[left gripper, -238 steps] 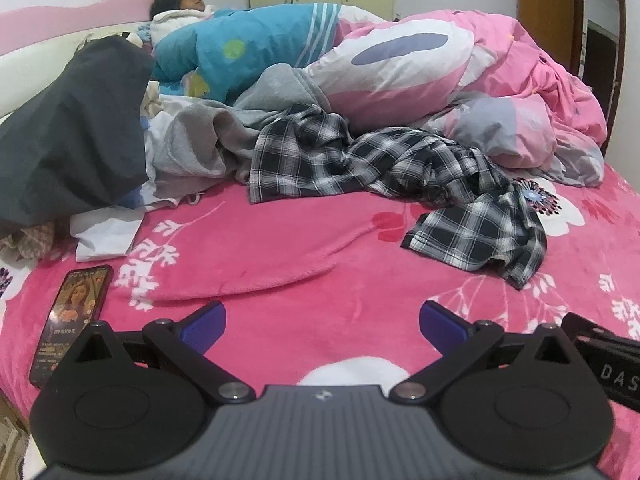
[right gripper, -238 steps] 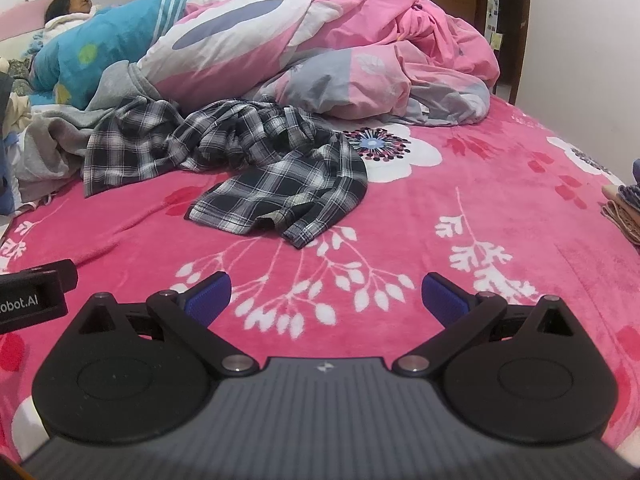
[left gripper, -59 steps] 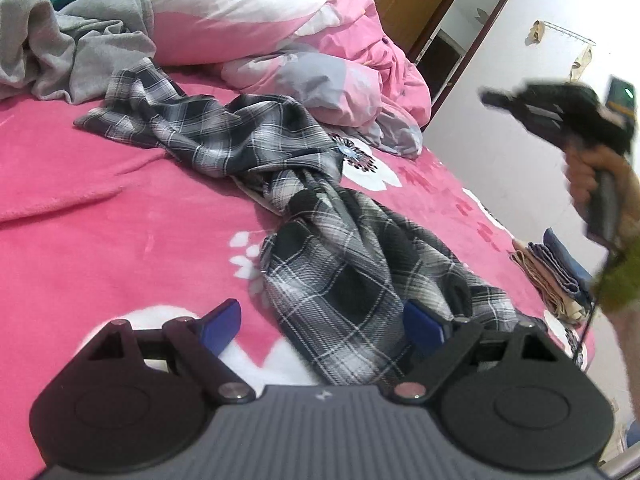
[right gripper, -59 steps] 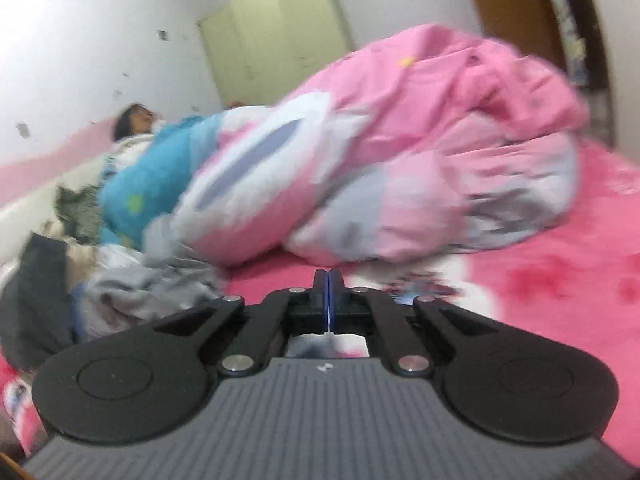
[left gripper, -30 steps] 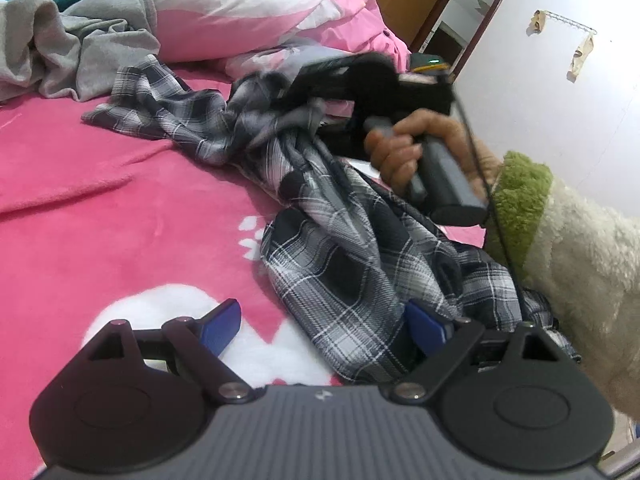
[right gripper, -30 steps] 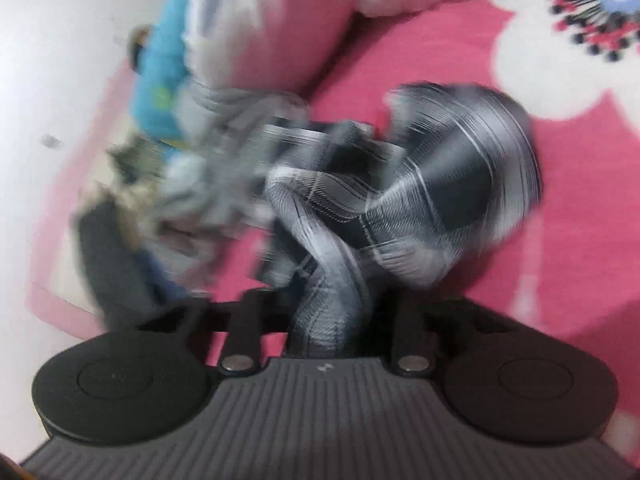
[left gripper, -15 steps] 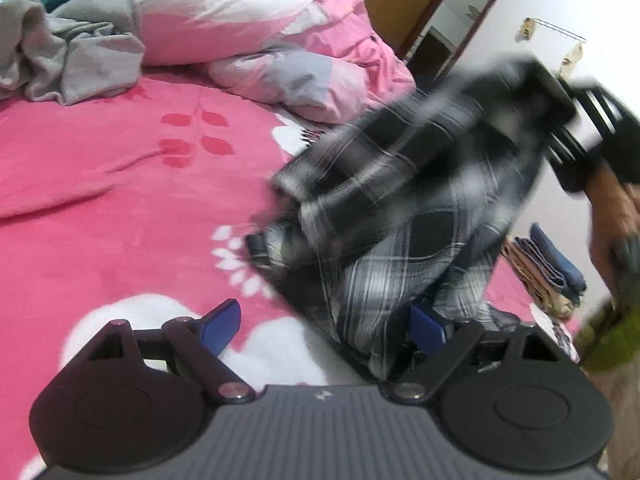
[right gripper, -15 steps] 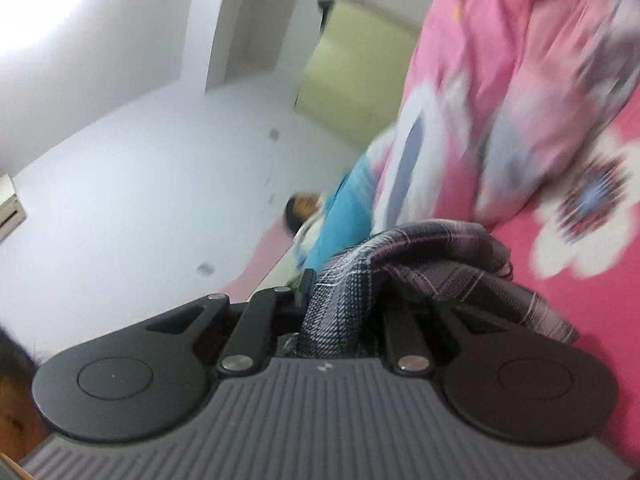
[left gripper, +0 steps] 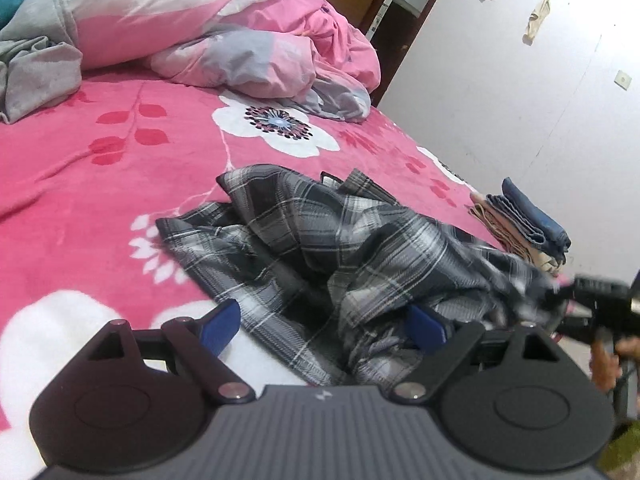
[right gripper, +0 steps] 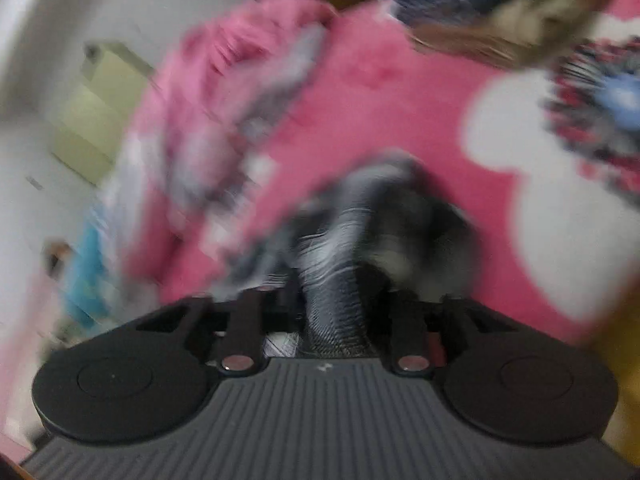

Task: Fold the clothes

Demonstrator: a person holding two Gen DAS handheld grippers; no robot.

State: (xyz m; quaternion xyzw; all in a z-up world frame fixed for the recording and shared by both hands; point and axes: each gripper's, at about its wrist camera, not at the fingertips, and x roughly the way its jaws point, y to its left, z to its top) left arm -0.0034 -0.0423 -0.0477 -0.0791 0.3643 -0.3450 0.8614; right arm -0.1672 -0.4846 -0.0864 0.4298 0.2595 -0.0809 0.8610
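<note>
The left gripper [left gripper: 322, 326] is held with jaws wide over the near edge of the plaid shirt [left gripper: 340, 240], heaped on the pink bed [left gripper: 100, 184]. The right gripper [right gripper: 332, 312] is seen opening, shirt cloth bunched between its jaws. Folded clothes [left gripper: 520, 224] lie beyond.

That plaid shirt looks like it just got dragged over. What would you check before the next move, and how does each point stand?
1. Plaid shirt lies on the pink floral blanket: ok.
2. Shirt spread flat for folding: not ok, it is bunched in a heap.
3. Left gripper free and open: ok, nothing pinched, fabric lies between its fingers.
4. Right gripper clear of the shirt: not ok, its jaws are opening with fabric between them.
5. Folded stack at the bed's edge undisturbed: ok.
6. Collar or sleeves located: cannot tell.
</note>
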